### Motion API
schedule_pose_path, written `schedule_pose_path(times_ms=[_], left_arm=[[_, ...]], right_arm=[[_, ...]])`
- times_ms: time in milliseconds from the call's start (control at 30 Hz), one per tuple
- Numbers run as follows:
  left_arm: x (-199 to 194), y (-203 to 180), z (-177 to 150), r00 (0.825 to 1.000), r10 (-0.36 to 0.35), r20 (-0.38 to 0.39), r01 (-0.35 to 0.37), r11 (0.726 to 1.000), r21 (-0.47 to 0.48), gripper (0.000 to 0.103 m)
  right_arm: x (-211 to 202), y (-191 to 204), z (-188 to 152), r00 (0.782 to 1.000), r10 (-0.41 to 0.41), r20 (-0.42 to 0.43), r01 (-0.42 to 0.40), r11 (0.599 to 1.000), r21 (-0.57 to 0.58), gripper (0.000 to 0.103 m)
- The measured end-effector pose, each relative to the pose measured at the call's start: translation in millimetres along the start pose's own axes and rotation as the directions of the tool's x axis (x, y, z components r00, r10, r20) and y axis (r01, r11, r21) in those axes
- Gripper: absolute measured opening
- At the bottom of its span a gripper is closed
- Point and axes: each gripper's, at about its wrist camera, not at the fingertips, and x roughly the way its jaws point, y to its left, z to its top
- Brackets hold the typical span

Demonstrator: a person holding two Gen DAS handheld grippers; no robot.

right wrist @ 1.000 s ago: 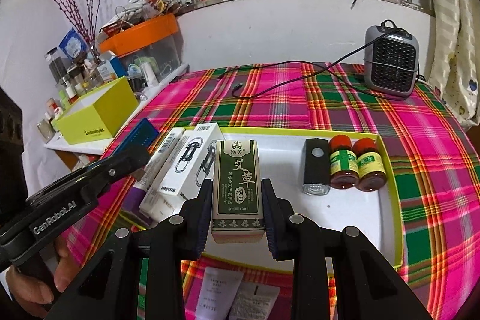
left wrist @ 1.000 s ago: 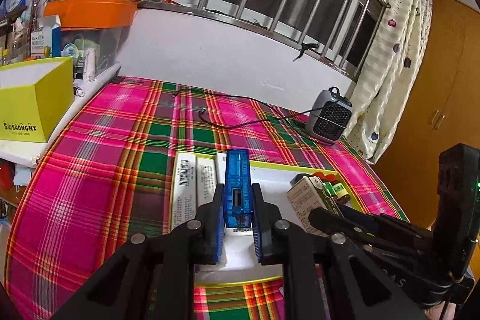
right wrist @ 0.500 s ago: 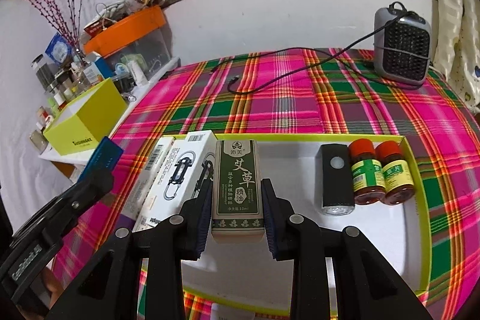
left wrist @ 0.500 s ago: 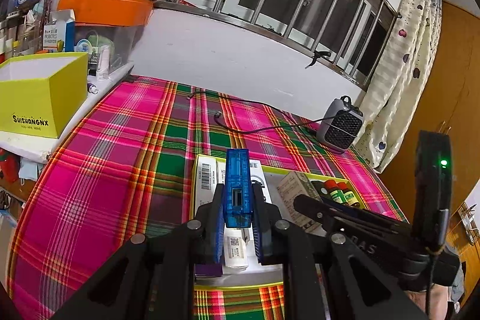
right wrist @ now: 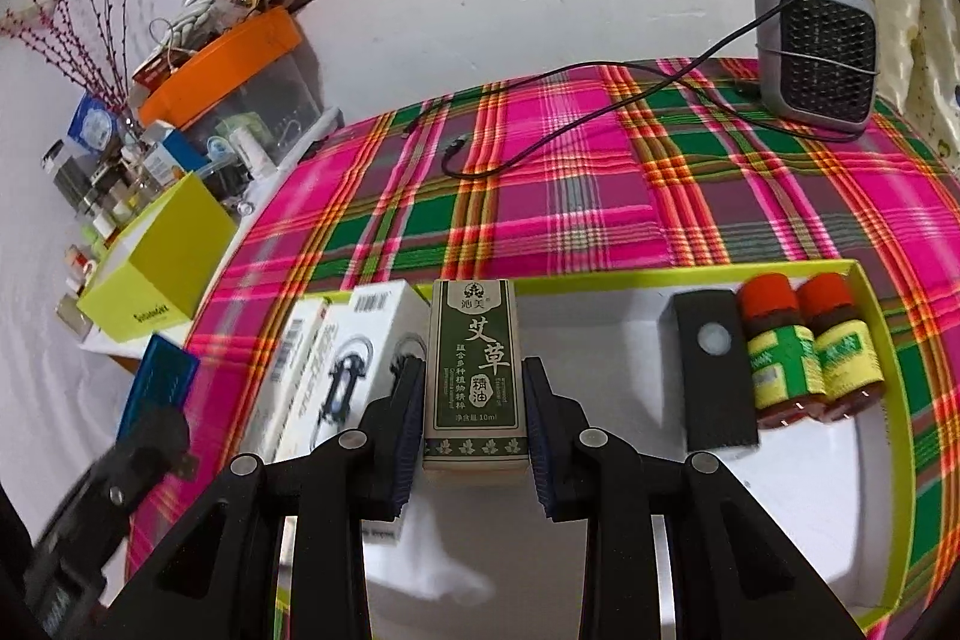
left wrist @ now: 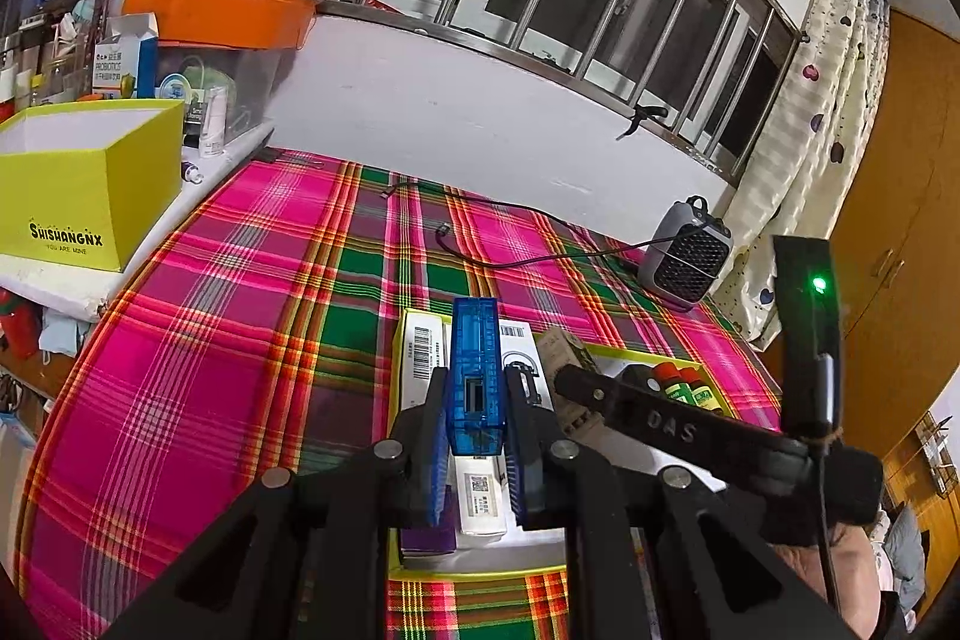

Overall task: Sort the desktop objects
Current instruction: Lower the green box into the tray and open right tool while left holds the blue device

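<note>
Two grippers, blue case [left wrist: 475,370], green box [right wrist: 474,370]

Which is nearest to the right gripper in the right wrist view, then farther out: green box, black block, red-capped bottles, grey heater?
1. Green box, between the right gripper's fingers.
2. Black block, to the right in the tray.
3. Red-capped bottles, beside the block, farther right.
4. Grey heater, far back right near the wall.

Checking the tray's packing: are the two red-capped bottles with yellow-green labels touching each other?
Touching. The right wrist view shows the two red-capped bottles lying side by side in the yellow-rimmed tray, labels pressed together, no gap.
</note>
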Motion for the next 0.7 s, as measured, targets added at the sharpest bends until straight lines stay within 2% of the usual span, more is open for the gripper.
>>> schedule_pose_path(times_ms=[167, 267, 433, 633, 700], left_arm=[[0, 0, 0, 1.0, -0.001, 0.001, 0.001, 1.0, -0.002, 0.016], [-1, 0, 0, 1.0, -0.003, 0.004, 0.003, 1.0, -0.002, 0.016], [-2, -1, 0, 1.0, -0.005, 0.006, 0.005, 1.0, 0.001, 0.016], [-2, 0, 1, 1.0, -0.004, 0.005, 0.004, 1.0, -0.002, 0.016], [-2, 0, 1, 1.0, -0.006, 0.005, 0.006, 1.0, 0.0, 0.016]], right_arm=[[12, -6, 2, 0.997, 0.07, -0.035, -0.068, 0.996, 0.061, 0.035], [10, -10, 1, 0.994, 0.101, -0.027, -0.099, 0.991, 0.085, 0.035], [2, -9, 3, 0.991, 0.131, 0.002, -0.131, 0.986, 0.099, 0.036], [-1, -12, -1, 0.991, 0.132, 0.008, -0.132, 0.984, 0.121, 0.036], [-2, -17, -4, 0.991, 0.134, -0.001, -0.132, 0.981, 0.139, 0.032]])
